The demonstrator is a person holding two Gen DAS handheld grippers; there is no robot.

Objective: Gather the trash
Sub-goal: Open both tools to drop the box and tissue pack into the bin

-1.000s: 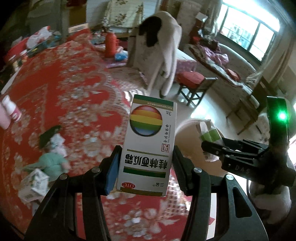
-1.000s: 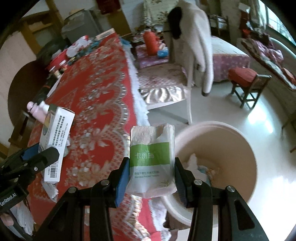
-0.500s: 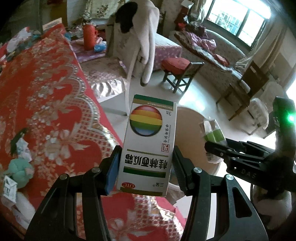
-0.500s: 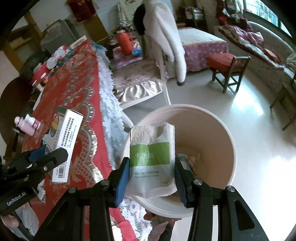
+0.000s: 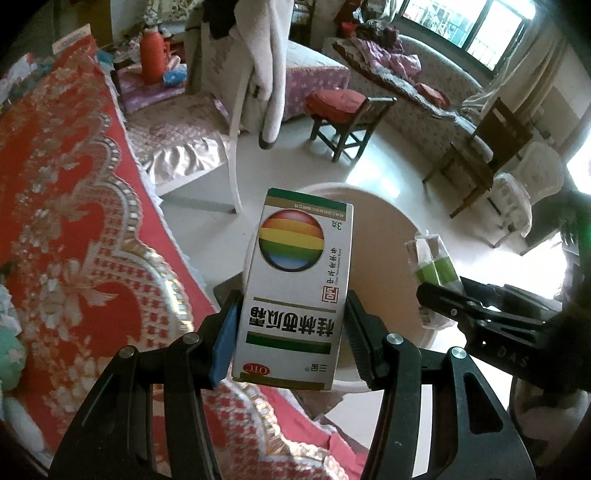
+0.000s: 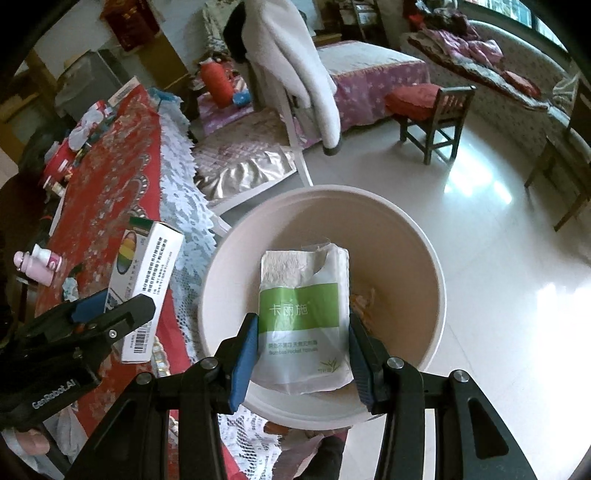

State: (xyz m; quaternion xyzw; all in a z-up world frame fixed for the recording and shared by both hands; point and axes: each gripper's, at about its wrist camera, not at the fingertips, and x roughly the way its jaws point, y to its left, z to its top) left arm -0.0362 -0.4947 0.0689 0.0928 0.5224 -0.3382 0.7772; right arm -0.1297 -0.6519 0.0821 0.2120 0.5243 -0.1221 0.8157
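Tissue pack [image 6: 303,317] between right jaws, medicine box [image 5: 295,291] between left jaws

Daylight from the window [image 5: 476,26], glare on the glossy floor [image 6: 480,192], fisheye-bent edges, dark corners.

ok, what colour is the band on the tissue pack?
Green with white lettering, on the tissue pack; clearest in the right wrist view.

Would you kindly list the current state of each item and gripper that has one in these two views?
Left gripper: shut on the medicine box.
Medicine box: held upright, closed.
Right gripper: shut on the tissue pack.
Tissue pack: torn open at top, held above the bin.
Trash bin: open, a little trash at the bottom.
Pink bottle: lying on the tablecloth.
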